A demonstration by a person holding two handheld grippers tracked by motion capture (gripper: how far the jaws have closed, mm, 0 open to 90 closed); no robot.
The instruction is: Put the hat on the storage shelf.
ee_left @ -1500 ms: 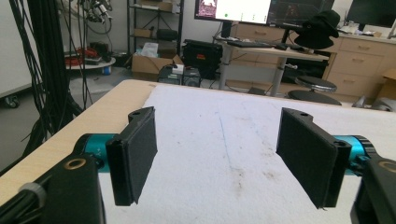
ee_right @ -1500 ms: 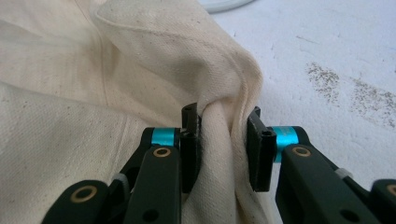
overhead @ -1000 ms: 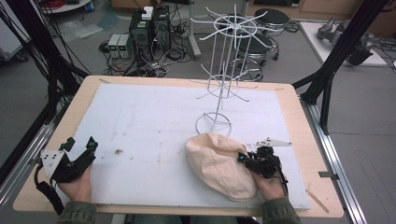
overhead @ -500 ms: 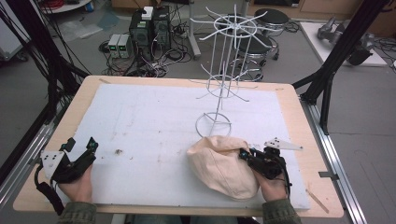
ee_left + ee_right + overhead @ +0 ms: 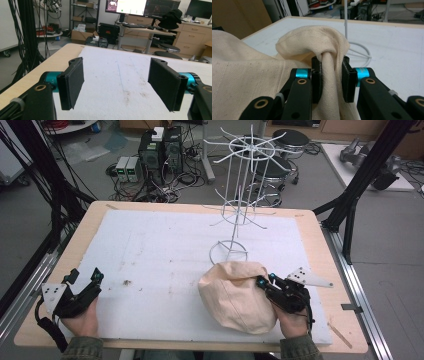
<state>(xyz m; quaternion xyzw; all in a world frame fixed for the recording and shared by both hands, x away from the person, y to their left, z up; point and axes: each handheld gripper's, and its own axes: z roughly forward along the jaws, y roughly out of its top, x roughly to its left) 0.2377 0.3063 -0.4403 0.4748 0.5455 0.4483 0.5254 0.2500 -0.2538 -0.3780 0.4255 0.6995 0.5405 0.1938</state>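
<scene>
Soft cream cloth hat (image 5: 235,295) lies at the surface's (image 5: 150,250) 5 o'clock, just in front of the wire rack (image 5: 240,195).
Right claw (image 5: 331,75) pinches a raised fold; fabric judged light and limp, best held at bunched edges. Left claw (image 5: 120,85), at 8 o'clock, stands spread, holding nothing.

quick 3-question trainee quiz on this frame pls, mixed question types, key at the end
1. True or false: the right gripper has its jaws closed on a fold of the cream cloth.
2. Multiple choice: the left gripper is A) clamped on the cloth, B) open with nothing between its jaws, C) hooked on the wire rack.
3. Short answer: what stands on the white mat just beyond the cloth, seen from the person's side?

Key
1. True: the right gripper view shows a pinched ridge of fabric between the two jaws.
2. B: its jaws stand wide apart over bare mat.
3. The white wire rack, its ring base close to the cloth's far edge.
</scene>
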